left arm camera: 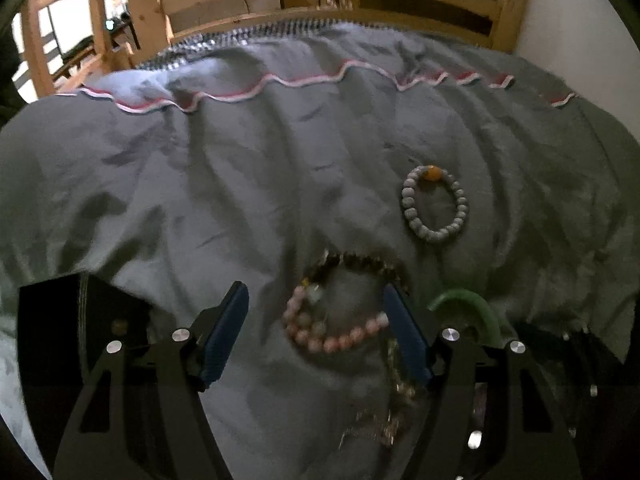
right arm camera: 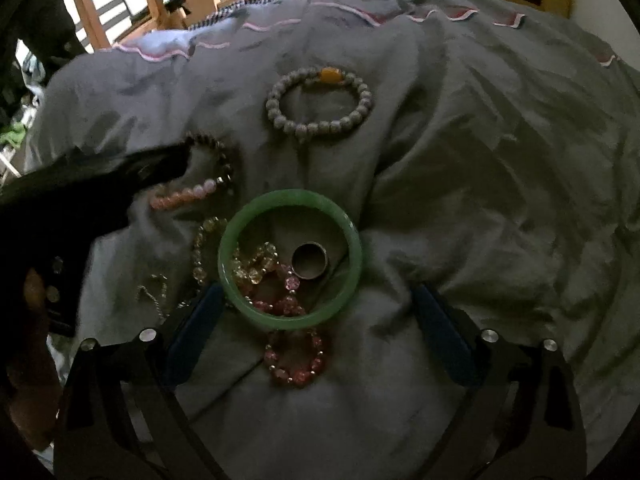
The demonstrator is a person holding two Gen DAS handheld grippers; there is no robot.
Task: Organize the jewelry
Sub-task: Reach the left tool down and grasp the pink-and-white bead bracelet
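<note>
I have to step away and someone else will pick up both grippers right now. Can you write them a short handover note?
Left gripper: open, over the pink bead bracelet and dark bead bracelet, gripping nothing.
Right gripper: open, around the green bangle, pads not touching it.
On the grey bedspread: the bangle rings a metal ring and yellow beads; a pink crystal bracelet lies nearer; the grey bead bracelet lies apart, farther off.
Done: nothing visibly sorted.
Left: separate the tangled pile.

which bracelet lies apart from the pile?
The grey beaded bracelet with one orange bead. It lies alone on the blanket, farther up than the green bangle and the tangled pink ones.
</note>
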